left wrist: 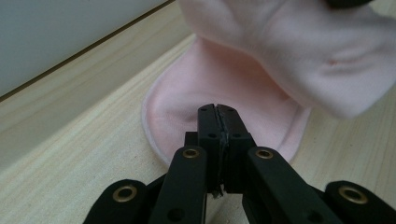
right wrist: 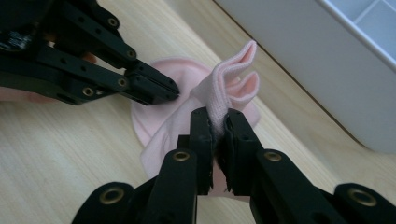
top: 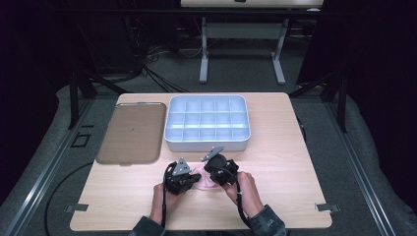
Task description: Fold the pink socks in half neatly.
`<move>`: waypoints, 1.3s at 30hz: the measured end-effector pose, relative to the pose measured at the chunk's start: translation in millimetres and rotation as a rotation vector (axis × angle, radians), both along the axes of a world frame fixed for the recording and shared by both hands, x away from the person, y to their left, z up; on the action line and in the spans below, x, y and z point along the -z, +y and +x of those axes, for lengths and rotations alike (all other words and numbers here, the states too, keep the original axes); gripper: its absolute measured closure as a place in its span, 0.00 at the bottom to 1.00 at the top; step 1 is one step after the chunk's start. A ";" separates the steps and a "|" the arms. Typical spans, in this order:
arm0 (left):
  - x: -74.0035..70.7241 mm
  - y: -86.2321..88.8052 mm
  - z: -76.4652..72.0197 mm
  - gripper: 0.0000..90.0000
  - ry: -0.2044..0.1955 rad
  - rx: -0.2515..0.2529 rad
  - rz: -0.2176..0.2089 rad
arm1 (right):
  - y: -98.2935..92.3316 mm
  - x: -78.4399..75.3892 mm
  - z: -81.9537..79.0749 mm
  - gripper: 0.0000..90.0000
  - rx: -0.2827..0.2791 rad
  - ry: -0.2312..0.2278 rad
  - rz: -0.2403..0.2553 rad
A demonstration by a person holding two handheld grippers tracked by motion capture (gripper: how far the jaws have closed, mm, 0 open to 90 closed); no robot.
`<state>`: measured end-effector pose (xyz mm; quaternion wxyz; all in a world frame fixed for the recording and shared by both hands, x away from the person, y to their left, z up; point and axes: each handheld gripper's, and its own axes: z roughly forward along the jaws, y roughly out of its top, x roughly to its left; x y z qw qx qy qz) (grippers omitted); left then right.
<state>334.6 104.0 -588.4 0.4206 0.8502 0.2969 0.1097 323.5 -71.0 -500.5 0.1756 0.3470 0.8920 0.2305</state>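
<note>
High view, cloth: a pink cloth [top: 202,180] lies on the tabletop [top: 275,167] near its front edge, between the two tools, at 6 o'clock from the white divided tray [top: 207,123].
High view, lid: a brown flat lid [top: 132,132] sits at 9 o'clock from the tray.
Left gripper view, left tool [left wrist: 218,111]: jaws pressed together, tips on the flat part of the cloth [left wrist: 224,79], nothing seen between them.
Right gripper view, right tool [right wrist: 216,115]: jaws clamped on a raised fold of the cloth [right wrist: 229,79]; the left tool [right wrist: 173,93] sits at 10 o'clock.
Writing: none readable in any view.
</note>
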 end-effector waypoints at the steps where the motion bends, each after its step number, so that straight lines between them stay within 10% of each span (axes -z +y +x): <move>1: 0.1 -0.3 -0.1 0.99 0.001 -0.003 -0.005 | 3.8 0.0 0.1 0.92 -0.006 0.002 -0.008; 7: 0.1 0.0 0.2 0.98 0.004 -0.003 -0.006 | 20.9 10.0 4.8 0.89 -0.018 0.059 0.000; 10: 0.2 -0.1 0.0 0.98 0.004 -0.005 -0.008 | 19.3 11.9 5.8 0.67 -0.064 0.107 0.120; 14: 0.3 0.0 0.3 0.98 0.005 -0.004 -0.008 | -4.9 0.3 2.6 0.62 -0.057 0.093 0.231; 18: 0.1 0.3 0.7 0.98 0.012 -0.002 -0.012 | -29.9 2.0 3.4 0.55 -0.007 0.068 0.246; 23: 0.3 0.7 1.4 0.98 0.014 -0.003 -0.017 | -10.6 24.1 -10.6 0.46 -0.107 0.049 0.164; 26: 0.1 1.1 1.9 0.98 0.020 0.001 -0.017 | 2.2 35.6 -10.7 0.70 -0.115 0.006 0.091; 29: 0.3 1.2 2.2 0.98 0.021 -0.001 -0.021 | 1.6 38.3 -9.5 0.96 -0.090 -0.009 0.129; 39: 0.4 1.1 2.9 0.98 0.023 -0.002 -0.024 | 2.1 37.3 -12.9 0.87 -0.177 0.012 0.253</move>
